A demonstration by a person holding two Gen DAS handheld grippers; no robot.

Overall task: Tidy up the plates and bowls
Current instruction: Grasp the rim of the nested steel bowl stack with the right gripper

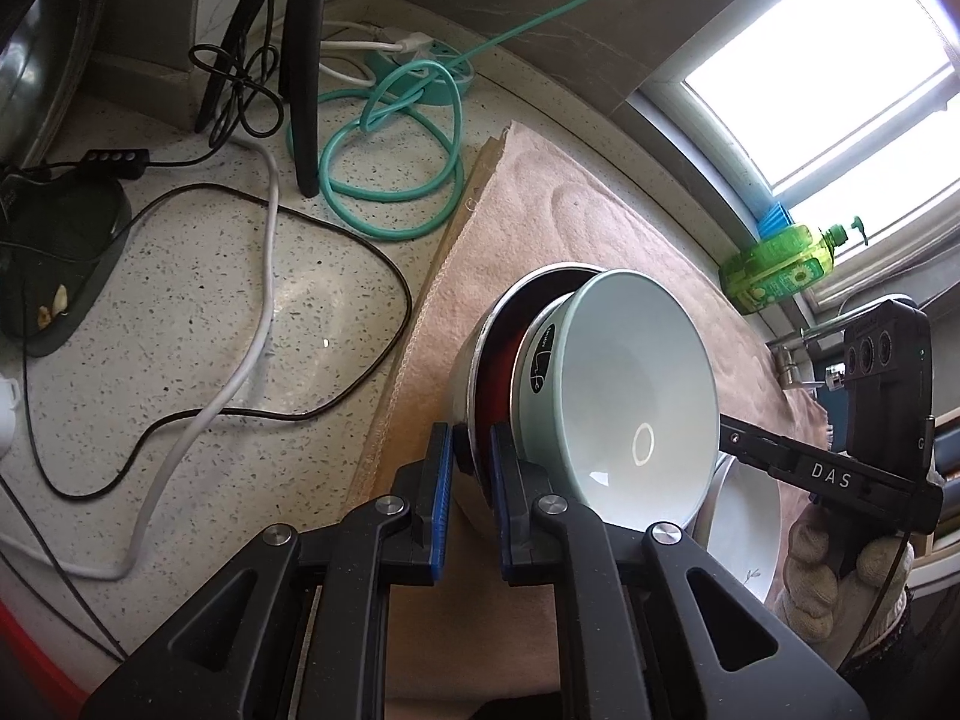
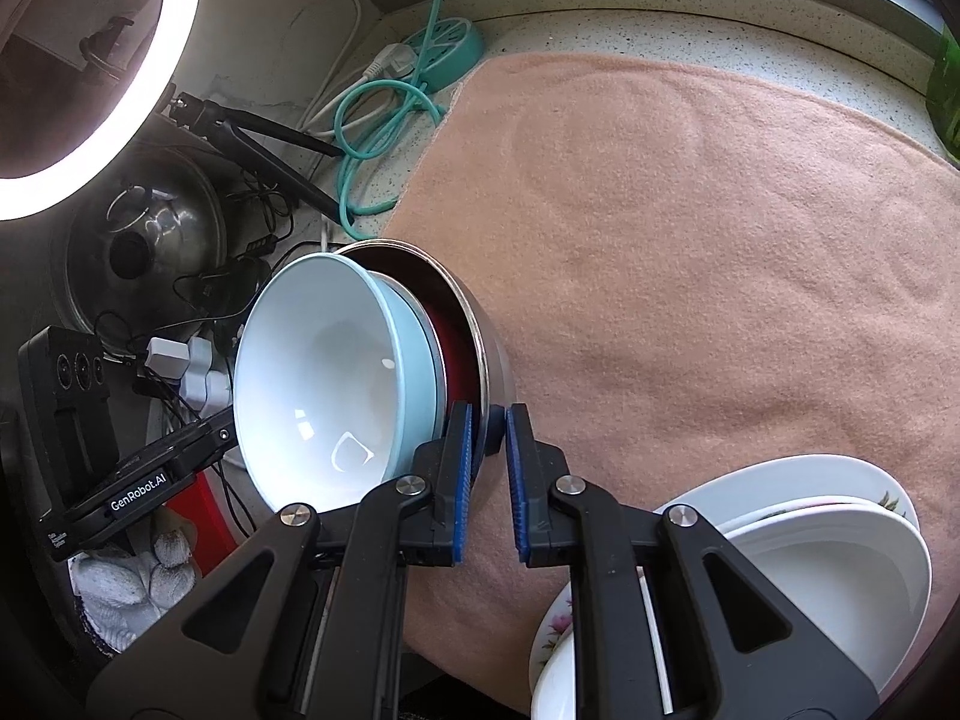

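A steel bowl (image 1: 477, 372) with a red inside is held tilted on its side over the towel, with a pale blue bowl (image 1: 630, 372) nested in it. My left gripper (image 1: 471, 474) is shut on the steel rim at the near edge. In the right wrist view my right gripper (image 2: 489, 462) is shut on the rim of the same steel bowl (image 2: 489, 348) from the opposite side, and the blue bowl (image 2: 312, 372) opens to the left. Each gripper's tips are hidden behind the bowls in the other's view.
A pinkish towel (image 2: 690, 240) covers the speckled counter (image 1: 198, 312). Stacked white plates and bowls (image 2: 828, 552) sit on it at the lower right. Cables, a teal power strip (image 1: 432, 66) and tripod legs (image 1: 303, 78) crowd the left. A green bottle (image 1: 780, 264) stands by the window.
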